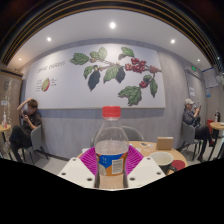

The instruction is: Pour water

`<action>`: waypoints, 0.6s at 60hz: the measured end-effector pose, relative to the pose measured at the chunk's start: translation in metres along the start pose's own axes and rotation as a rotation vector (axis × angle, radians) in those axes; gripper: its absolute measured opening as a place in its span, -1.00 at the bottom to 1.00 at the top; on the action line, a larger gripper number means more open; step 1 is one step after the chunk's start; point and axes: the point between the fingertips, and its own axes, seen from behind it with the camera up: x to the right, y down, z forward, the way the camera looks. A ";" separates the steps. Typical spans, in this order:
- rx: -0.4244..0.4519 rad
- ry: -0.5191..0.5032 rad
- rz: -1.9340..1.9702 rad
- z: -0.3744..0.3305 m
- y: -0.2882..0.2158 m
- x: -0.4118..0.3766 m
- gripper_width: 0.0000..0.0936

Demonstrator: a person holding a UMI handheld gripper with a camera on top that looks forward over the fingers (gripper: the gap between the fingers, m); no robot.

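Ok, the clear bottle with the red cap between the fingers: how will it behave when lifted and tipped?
The bottle looks like thin clear plastic, so it may flex under squeeze. Tall and narrow, it could tip if nudged. The red cap looks on, so nothing should pour yet. The gripper brackets its lower body.

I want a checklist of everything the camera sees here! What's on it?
Surface: table beyond the bottle, only partly visible.
Job's things: clear plastic bottle with red cap, upright between the tool's fingers.
Clutter: red cup and brown box on the table.
Tool: tool, pink pads against the bottle's sides; it looks gripped.
Cables: nothing seen.
Surroundings: wall mural of leaves and red berries; person seated at one side, another person at the other.
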 end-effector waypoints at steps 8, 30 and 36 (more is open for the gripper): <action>0.007 -0.033 0.199 0.002 -0.005 -0.006 -0.34; 0.090 -0.243 1.475 0.003 -0.049 0.014 -0.24; 0.078 -0.231 1.743 0.022 -0.036 0.033 -0.17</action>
